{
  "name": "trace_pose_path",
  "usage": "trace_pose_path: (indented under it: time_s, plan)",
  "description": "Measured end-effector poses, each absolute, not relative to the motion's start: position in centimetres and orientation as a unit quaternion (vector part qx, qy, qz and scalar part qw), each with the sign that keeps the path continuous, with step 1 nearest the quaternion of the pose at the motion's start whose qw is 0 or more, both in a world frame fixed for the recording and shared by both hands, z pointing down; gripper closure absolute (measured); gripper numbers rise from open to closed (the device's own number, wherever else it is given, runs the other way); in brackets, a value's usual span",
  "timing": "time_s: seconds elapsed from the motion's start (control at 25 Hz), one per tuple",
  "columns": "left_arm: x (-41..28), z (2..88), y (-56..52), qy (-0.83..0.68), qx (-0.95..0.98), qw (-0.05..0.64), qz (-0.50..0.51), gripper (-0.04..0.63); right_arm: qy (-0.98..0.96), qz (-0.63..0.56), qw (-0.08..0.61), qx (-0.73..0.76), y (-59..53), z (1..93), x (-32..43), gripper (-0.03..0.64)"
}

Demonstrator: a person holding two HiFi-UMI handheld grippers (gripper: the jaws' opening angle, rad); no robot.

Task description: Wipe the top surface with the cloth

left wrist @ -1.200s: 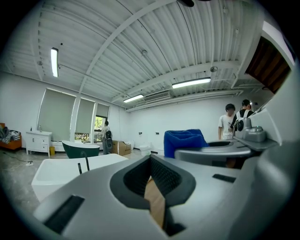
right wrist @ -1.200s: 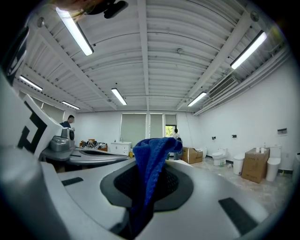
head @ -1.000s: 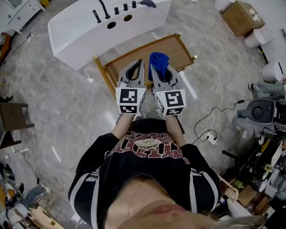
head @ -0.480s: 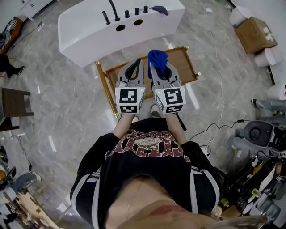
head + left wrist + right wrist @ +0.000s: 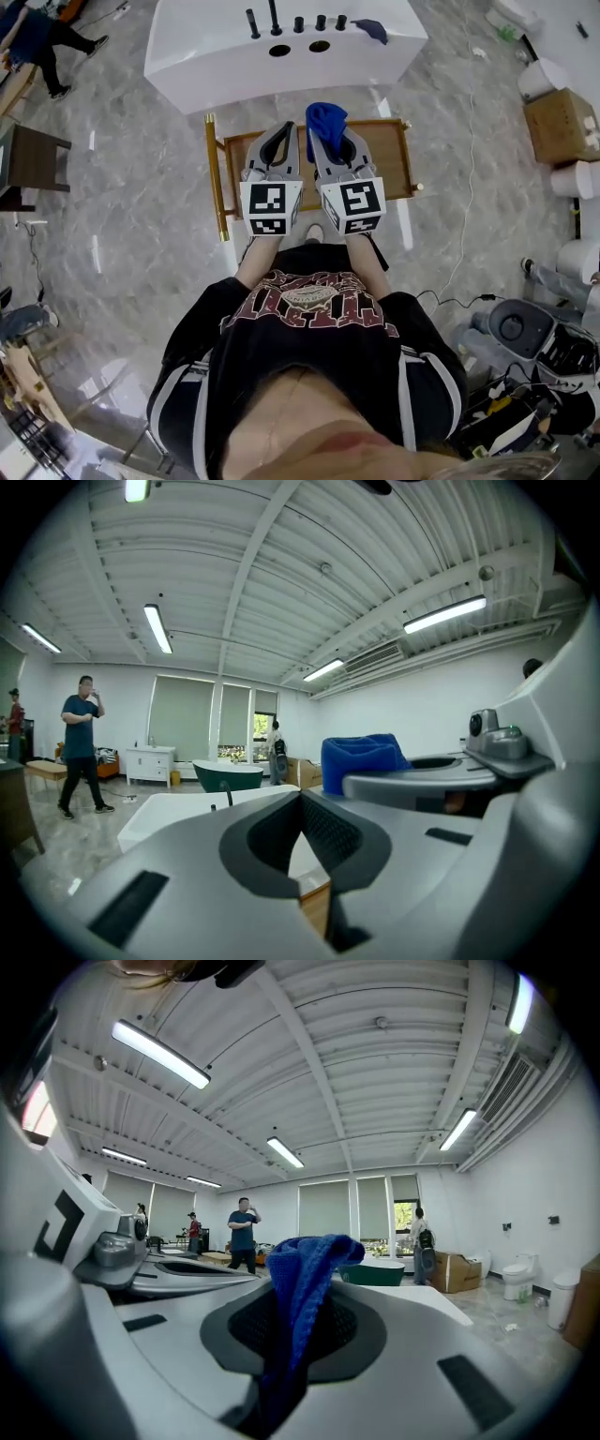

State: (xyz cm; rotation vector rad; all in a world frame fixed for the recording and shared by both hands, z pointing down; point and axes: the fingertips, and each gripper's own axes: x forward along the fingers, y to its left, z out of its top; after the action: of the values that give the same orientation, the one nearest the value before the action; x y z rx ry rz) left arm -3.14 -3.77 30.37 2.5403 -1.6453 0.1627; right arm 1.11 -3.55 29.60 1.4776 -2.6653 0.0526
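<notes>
Two grippers hover above your wooden table [image 5: 389, 155]: right gripper [image 5: 324, 142] pinching the blue cloth [image 5: 326, 116], left gripper [image 5: 289, 133] clenched empty. White tub [image 5: 216, 66] beyond the table; marble floor [image 5: 131, 216] flanks it.

Blue cloth [image 5: 325, 119] (bunched upright) sits clamped over the wooden top surface [image 5: 389, 157].

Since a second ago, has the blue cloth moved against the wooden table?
Yes. The blue cloth has shifted forward, from over the wooden table's middle to its far edge.
</notes>
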Motion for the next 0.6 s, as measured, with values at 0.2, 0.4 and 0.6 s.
trace_pose_path:
  time_s: [0.2,0.4,0.6]
  plan:
    - [-3.7,31.1,-4.4,-0.582,0.809,0.062,0.058,0.549,-0.895,0.020,0.052,0.443,-4.6,30.2,0.9,0.560]
    - [-5.7,32.5,-4.4,-0.611,0.786,0.072,0.061,0.549,-0.908,0.028,0.059,0.414,-5.0,31.9,-0.6,0.560]
    - [-6.8,32.1,-5.6,-0.616,0.783,0.073,0.057,0.549,-0.910,0.027,0.061,0.410,-6.2,31.9,-1.6,0.560]
